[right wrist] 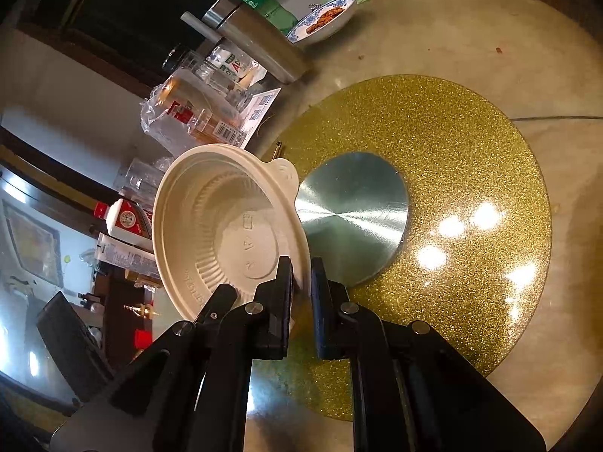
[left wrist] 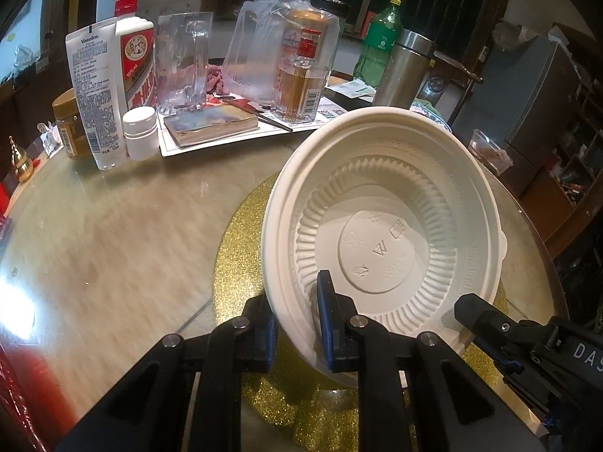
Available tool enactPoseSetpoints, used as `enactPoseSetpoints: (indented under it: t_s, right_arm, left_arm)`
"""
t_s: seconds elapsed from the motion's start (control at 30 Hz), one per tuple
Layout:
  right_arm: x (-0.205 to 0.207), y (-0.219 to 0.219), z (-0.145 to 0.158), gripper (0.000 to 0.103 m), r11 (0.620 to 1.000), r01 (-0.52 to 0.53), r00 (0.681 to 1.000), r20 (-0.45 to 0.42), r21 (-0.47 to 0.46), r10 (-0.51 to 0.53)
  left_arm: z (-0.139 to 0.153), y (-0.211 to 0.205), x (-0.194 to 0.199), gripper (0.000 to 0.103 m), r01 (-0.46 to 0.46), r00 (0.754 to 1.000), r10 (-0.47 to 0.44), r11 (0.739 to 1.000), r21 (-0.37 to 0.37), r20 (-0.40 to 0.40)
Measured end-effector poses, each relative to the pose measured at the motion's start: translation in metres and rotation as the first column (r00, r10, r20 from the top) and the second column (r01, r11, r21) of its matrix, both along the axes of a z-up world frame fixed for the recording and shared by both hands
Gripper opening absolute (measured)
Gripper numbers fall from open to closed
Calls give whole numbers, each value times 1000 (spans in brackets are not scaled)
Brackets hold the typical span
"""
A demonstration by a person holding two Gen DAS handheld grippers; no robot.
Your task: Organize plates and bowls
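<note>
A white plastic bowl [left wrist: 380, 226] with a ribbed wall hangs tilted above the gold glitter turntable [left wrist: 241, 248], its inside facing both cameras. My left gripper [left wrist: 296, 324] is shut on the bowl's near rim, one pad inside the wall and one outside. From the lower right, my right gripper [left wrist: 475, 316] reaches the opposite rim. In the right wrist view the bowl [right wrist: 222, 222] sits left of centre with its tab handle on top. There my right gripper [right wrist: 301, 293] is shut on the rim, and a finger of the left gripper [right wrist: 220, 301] shows at the bowl's lower edge.
Bottles, a Vaseline tube [left wrist: 94, 90], a glass mug [left wrist: 184, 60], a plastic bag, a steel flask [left wrist: 407, 67] and a book crowd the table's far side. A blue-and-white plate with food [right wrist: 324, 19] stands near the flask. A silver disc [right wrist: 354, 222] marks the turntable's centre.
</note>
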State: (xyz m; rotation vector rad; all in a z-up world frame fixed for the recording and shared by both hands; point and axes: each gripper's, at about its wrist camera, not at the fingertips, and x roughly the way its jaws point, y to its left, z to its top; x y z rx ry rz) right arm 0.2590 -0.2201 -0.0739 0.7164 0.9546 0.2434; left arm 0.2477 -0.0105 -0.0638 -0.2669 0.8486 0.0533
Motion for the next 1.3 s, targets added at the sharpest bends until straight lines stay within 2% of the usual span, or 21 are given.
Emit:
enactPoseSetpoints:
  t_s: [0.73, 1.3]
  right_arm:
    - [-5, 7, 7, 10, 997, 13, 999, 36, -81, -10]
    - [-6, 7, 7, 10, 996, 17, 999, 37, -88, -14]
  left_arm:
    - [2, -3, -4, 18, 1, 1000, -2, 1000, 18, 20]
    - [3, -5, -5, 18, 1, 1000, -1, 1000, 23, 24]
